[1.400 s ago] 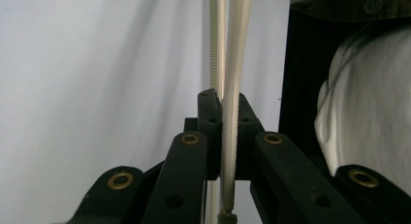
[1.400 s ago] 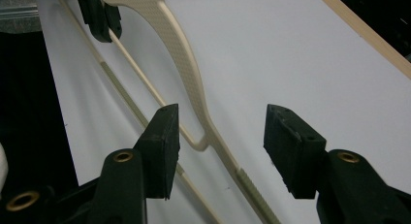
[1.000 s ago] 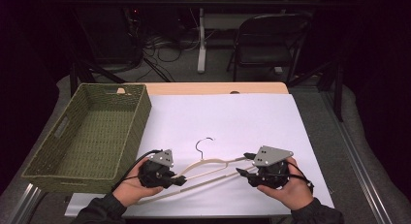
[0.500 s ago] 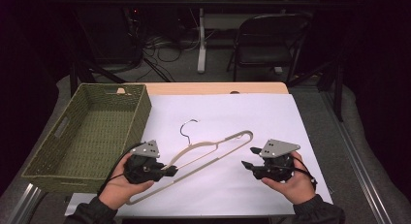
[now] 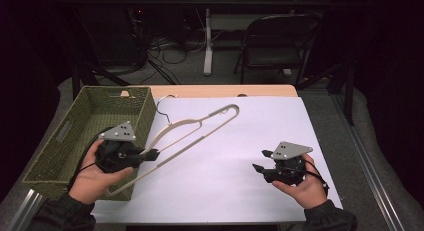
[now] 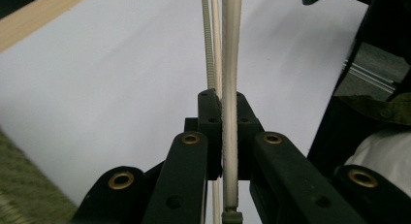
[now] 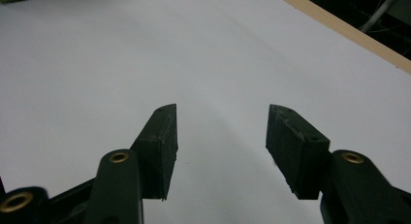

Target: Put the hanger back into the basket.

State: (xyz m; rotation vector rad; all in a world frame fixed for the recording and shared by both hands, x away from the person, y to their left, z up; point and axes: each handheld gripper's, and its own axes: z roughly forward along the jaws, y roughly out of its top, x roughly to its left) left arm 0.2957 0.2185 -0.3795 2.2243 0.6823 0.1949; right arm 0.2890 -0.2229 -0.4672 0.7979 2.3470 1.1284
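Observation:
A cream plastic clothes hanger [image 5: 197,122] with a dark wire hook hangs tilted above the white sheet, hook end toward the far left. My left gripper [image 5: 152,153] is shut on one end of it, beside the basket. In the left gripper view the pads [image 6: 211,117] press on the hanger's bar [image 6: 231,49], which runs straight up between them. My right gripper [image 5: 257,168] sits low at the near right, apart from the hanger. Its jaws have just been opening and stand wide in the right gripper view [image 7: 220,120], with nothing between them.
A green woven basket [image 5: 75,136] stands on the left of the table, next to the left hand. A white sheet [image 5: 250,141] covers most of the wooden tabletop [image 5: 225,91]. Beyond the table stand a folding chair [image 5: 280,41] and floor cables.
The left gripper has lifted the hanger off the sheet and swung it up and to the left, toward the basket. The right gripper has let go of the hanger's other end and stayed low.

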